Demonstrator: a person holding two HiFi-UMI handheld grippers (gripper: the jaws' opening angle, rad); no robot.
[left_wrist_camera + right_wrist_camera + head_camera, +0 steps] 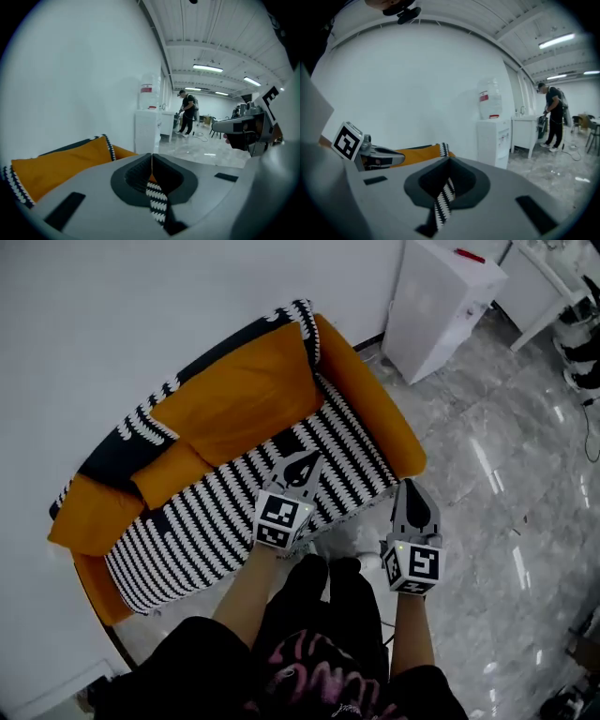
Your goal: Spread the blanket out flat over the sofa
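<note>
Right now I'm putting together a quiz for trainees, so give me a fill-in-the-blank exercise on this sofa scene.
The left gripper and right gripper are each shut on the ____.
The sofa has cushions coloured ____.
That fabric is patterned black and ____.
Missing words: blanket; orange; white.

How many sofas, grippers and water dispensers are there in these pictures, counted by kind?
Sofa: 1
Grippers: 2 (left gripper, right gripper)
Dispenser: 1
Total: 4
</note>
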